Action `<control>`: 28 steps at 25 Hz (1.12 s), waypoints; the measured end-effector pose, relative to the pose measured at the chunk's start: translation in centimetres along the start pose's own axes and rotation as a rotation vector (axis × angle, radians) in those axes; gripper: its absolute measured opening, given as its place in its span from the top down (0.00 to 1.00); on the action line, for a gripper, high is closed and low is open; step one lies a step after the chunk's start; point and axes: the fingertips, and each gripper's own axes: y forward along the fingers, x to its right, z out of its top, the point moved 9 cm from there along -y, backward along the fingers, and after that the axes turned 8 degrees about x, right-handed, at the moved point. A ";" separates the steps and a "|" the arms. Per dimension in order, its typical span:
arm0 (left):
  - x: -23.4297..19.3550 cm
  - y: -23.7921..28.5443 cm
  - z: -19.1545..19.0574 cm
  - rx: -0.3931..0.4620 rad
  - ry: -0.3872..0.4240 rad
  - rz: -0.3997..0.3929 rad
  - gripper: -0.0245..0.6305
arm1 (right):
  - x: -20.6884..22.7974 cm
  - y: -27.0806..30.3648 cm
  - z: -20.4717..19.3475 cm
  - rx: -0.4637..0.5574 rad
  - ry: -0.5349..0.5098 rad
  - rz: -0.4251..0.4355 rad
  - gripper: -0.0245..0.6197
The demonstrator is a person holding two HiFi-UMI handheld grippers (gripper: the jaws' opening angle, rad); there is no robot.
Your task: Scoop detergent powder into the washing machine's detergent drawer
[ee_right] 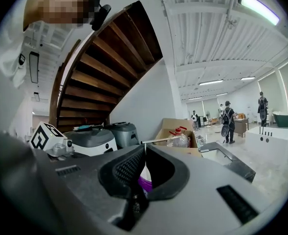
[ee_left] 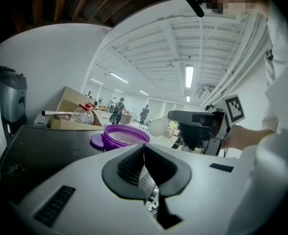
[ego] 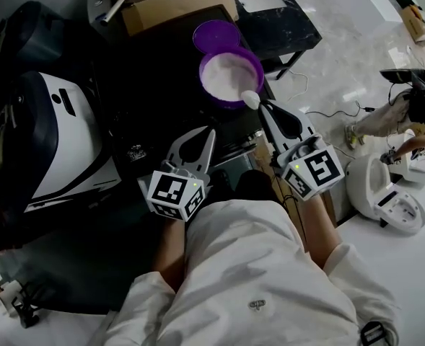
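Note:
A purple tub [ego: 230, 78] of white detergent powder stands open on a black top [ego: 161, 85], with its purple lid [ego: 216, 36] lying just behind it. My right gripper [ego: 261, 107] is shut on the handle of a white scoop [ego: 250, 99], whose bowl hangs at the tub's near rim. In the left gripper view the scoop [ee_left: 158, 126] sits to the right of the tub [ee_left: 125, 135]. My left gripper [ego: 209, 134] is shut with nothing in it, low and to the left of the tub. I cannot make out the detergent drawer in the dark area below the grippers.
A white and dark machine [ego: 60, 143] stands at the left. A cardboard box [ego: 176, 9] with a bottle and a tube sits behind the tub. A black table [ego: 281, 20] is at the back right, and a white device [ego: 385, 193] and cables lie on the floor.

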 end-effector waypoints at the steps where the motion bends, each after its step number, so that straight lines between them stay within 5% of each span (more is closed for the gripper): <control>1: -0.2 0.1 -0.1 -0.002 -0.001 -0.006 0.93 | 0.2 0.4 -0.1 -0.005 -0.009 -0.008 0.94; 28: -3.9 3.3 -0.9 -0.055 -0.024 -0.035 0.93 | 2.8 6.9 -4.7 -0.331 -0.003 -0.087 0.94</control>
